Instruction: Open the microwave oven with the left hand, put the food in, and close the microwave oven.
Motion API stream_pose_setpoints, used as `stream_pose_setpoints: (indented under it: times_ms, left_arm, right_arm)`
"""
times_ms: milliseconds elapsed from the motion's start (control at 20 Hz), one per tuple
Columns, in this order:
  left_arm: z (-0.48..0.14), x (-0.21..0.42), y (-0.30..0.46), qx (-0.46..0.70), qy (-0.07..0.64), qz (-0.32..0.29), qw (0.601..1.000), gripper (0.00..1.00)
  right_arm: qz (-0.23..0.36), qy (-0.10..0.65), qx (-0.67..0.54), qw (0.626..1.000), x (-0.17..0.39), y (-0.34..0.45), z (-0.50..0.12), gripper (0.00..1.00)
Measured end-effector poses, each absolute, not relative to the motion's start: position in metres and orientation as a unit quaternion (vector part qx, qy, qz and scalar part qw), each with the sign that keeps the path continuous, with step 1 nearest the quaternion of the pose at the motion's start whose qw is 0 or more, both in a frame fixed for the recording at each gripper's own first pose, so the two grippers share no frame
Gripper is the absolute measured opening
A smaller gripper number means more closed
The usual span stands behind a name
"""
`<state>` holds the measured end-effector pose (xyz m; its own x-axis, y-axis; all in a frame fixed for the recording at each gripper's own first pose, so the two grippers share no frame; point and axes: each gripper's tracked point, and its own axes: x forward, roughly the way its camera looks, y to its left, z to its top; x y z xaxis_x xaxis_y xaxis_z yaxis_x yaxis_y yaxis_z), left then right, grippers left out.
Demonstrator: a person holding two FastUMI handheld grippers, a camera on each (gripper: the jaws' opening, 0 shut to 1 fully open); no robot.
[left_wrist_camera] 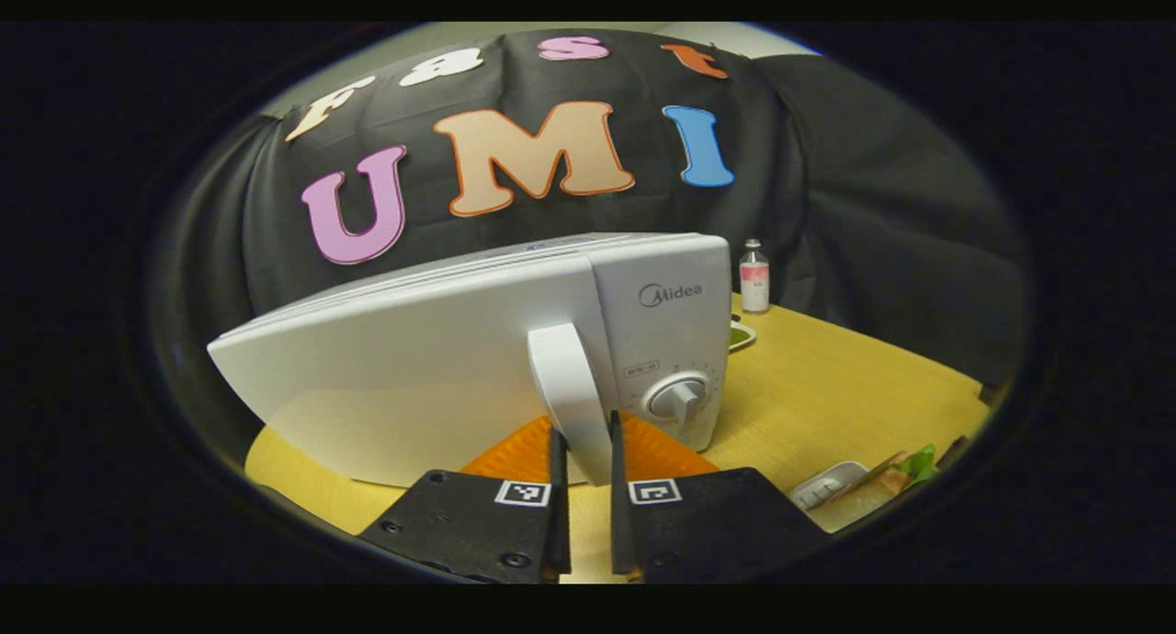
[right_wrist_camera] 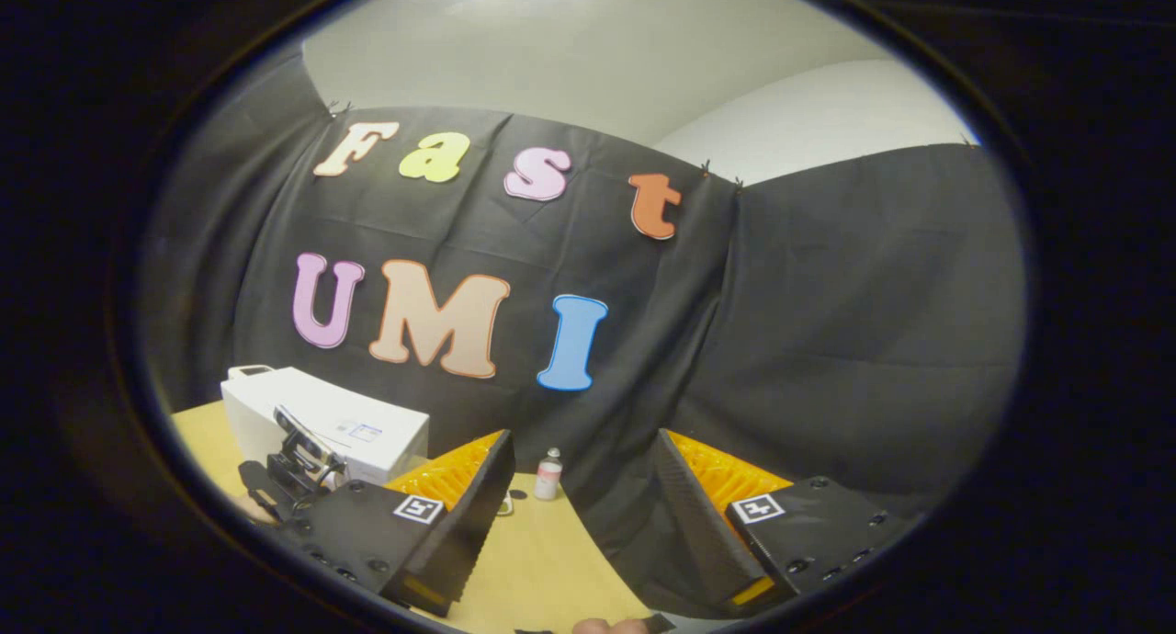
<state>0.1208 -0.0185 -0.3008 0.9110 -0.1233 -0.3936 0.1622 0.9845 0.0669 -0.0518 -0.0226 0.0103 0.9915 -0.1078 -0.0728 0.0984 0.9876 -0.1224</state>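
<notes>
In the left gripper view the white microwave oven [left_wrist_camera: 478, 358] stands on the pale wooden table [left_wrist_camera: 827, 386], its door shut flush and its front turned toward the camera; the upright door handle [left_wrist_camera: 571, 395] rises right between the two fingers of the left gripper [left_wrist_camera: 583, 450], which sit narrowly parted, one on each side of the handle's lower end; they look to be touching it on both sides, though from this angle I cannot be certain that both press on it. To the right of the handle is the control panel with a round dial knob [left_wrist_camera: 678, 398]; behind the oven's right corner a small bottle [left_wrist_camera: 754, 276] stands upright on the table, near the black cloth wall; just beside the oven's right side a green-rimmed dish [left_wrist_camera: 740, 336] peeks out, mostly hidden. At the lower right edge lies a white tray [left_wrist_camera: 827, 483] touching some food with green leaves [left_wrist_camera: 905, 469], too blurred to name.

In the right gripper view the right gripper [right_wrist_camera: 583, 496] is held up well apart from the oven, its fingers spread wide with nothing between them; the microwave oven [right_wrist_camera: 322, 427] sits far off at the left on the table [right_wrist_camera: 542, 551]; the other gripper [right_wrist_camera: 299, 464] is at its front; the small bottle [right_wrist_camera: 548, 475] stands between the fingers in the distance.
</notes>
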Motion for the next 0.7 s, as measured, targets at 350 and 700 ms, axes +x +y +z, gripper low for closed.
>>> stream_pose_setpoints:
  times_ms: [350, 700]
  left_arm:
    - [-0.299, 0.116, -0.019, 0.031, 0.211, -0.088, 0.973, 0.04]
    - [-0.296, 0.111, -0.018, 0.012, 0.222, -0.084, 0.971, 0.0]
  right_arm:
    - [-0.034, 0.037, -0.06, 0.997, -0.04, -0.013, 0.009, 0.97]
    - [-0.033, 0.043, -0.071, 0.996, -0.037, -0.017, 0.006, 0.97]
